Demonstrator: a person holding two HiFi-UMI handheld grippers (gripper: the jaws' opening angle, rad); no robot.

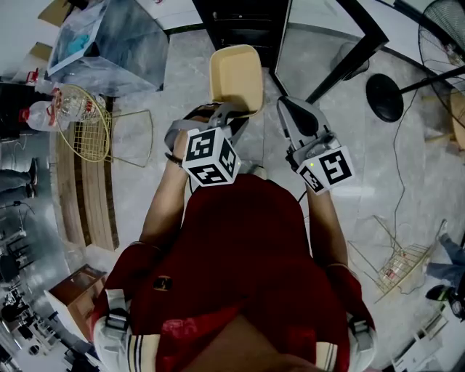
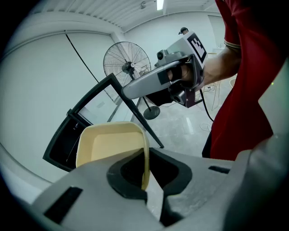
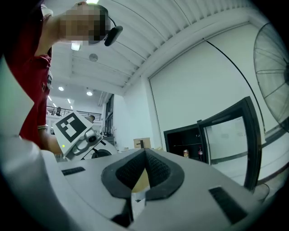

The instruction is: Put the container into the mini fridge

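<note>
My left gripper (image 1: 224, 115) is shut on the near rim of a cream-yellow rectangular container (image 1: 236, 76), which it holds out in front of me over the floor. In the left gripper view the thin rim (image 2: 145, 158) runs down between the dark pads (image 2: 124, 180). The black mini fridge (image 1: 240, 18) stands just beyond it with its glass door (image 1: 327, 43) swung open to the right. My right gripper (image 1: 294, 109) hovers beside the container, jaws shut and empty. The right gripper view shows the fridge (image 3: 183, 144) with cans on a shelf.
A standing fan (image 1: 443, 29) with a round black base (image 1: 383, 96) is at the right, and a cable trails on the floor. Gold wire baskets (image 1: 83, 123) sit on a wooden bench at the left. A wire rack (image 1: 399, 265) lies at the lower right.
</note>
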